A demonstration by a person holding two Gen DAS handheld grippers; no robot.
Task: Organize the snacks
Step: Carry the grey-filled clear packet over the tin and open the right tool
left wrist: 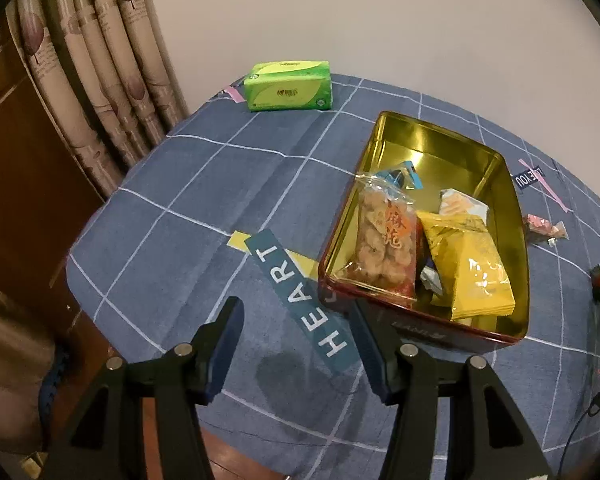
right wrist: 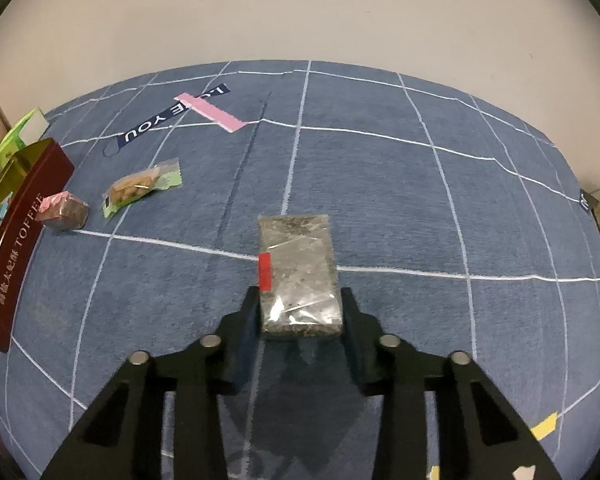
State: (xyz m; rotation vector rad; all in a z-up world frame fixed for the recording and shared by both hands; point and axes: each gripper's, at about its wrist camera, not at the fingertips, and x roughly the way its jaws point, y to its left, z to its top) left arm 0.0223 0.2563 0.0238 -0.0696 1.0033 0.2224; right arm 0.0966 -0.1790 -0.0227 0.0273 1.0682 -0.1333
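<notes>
A gold-lined tin [left wrist: 516,216] with dark red sides stands on the blue checked tablecloth. In it lie a clear bag of brown biscuits [left wrist: 384,244], a yellow packet [left wrist: 476,272], a white packet [left wrist: 460,204] and a blue one [left wrist: 404,174]. My left gripper [left wrist: 296,308] is open and holds nothing; it hangs over the cloth by the tin's near left corner. My right gripper [right wrist: 300,294] is shut on the near end of a grey snack bar [right wrist: 296,256] in clear wrap with a red tab. A pink-wrapped snack [right wrist: 62,210] and a green-edged biscuit pack [right wrist: 140,186] lie beside the tin [right wrist: 16,248].
A green tissue pack [left wrist: 288,86] sits at the table's far edge by the curtain [left wrist: 100,80]. A white wall runs behind the table. The cloth drops off at the left edge onto a wooden floor. Cables [left wrist: 596,400] lie at the right.
</notes>
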